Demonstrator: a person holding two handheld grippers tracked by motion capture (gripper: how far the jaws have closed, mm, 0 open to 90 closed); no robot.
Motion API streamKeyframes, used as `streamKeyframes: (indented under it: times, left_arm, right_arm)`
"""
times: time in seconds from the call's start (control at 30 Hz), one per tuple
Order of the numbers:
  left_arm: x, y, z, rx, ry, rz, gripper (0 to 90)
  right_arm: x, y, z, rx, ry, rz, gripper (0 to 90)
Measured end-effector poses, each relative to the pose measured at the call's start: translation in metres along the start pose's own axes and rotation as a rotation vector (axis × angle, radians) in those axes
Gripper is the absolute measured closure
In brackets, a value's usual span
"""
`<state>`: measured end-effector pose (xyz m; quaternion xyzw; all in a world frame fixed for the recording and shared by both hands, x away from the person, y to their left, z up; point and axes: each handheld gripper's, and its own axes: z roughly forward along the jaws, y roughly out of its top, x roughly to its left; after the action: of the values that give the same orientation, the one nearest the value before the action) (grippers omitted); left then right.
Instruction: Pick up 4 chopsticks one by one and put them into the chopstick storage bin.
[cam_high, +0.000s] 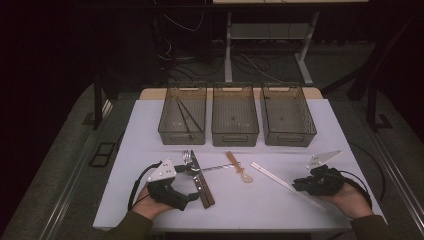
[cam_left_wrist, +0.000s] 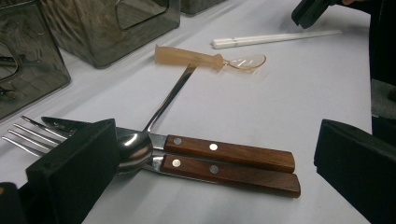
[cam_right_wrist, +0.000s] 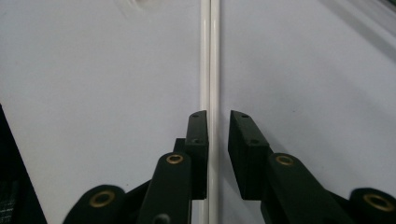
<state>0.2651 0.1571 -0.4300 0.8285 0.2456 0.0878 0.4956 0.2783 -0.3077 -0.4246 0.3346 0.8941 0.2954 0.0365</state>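
1. Now the right hand-held gripper (cam_right_wrist: 218, 128) straddles 2 smooth white chopsticks (cam_right_wrist: 209, 56) on the matte surface (cam_right_wrist: 93, 93), its jaws narrowly apart, not yet pressing.
2. Left hand-held gripper (cam_left_wrist: 215, 158) gapes wide over wooden-handled cutlery (cam_left_wrist: 229, 161).

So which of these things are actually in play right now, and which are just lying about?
In play:
- white chopsticks, between the right gripper's jaws
- wood-handled knife and fork and metal spoon, between the open left gripper's jaws

Lying about:
- amber plastic spoon
- three bins at the back; the left one already holds dark sticks
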Motion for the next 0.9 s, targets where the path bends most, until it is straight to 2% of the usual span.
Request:
streamKeyframes:
  times: [0.17, 0.67, 0.9]
  left_arm:
    - [0.000, 0.000, 0.000, -0.003, -0.001, -0.003, 0.0]
    - [0.000, 0.000, 0.001, 0.002, 0.002, -0.002, 0.0]
    - [-0.001, 0.000, 0.000, 0.000, 0.001, -0.002, 0.0]
  right_arm:
    - [0.000, 0.001, 0.005, 0.039, -0.014, -0.012, 80.1]
    - [0.002, 0.003, 0.008, 0.073, -0.027, -0.032, 81.9]
    - [0.005, 0.013, 0.012, 0.139, -0.046, -0.063, 81.9]
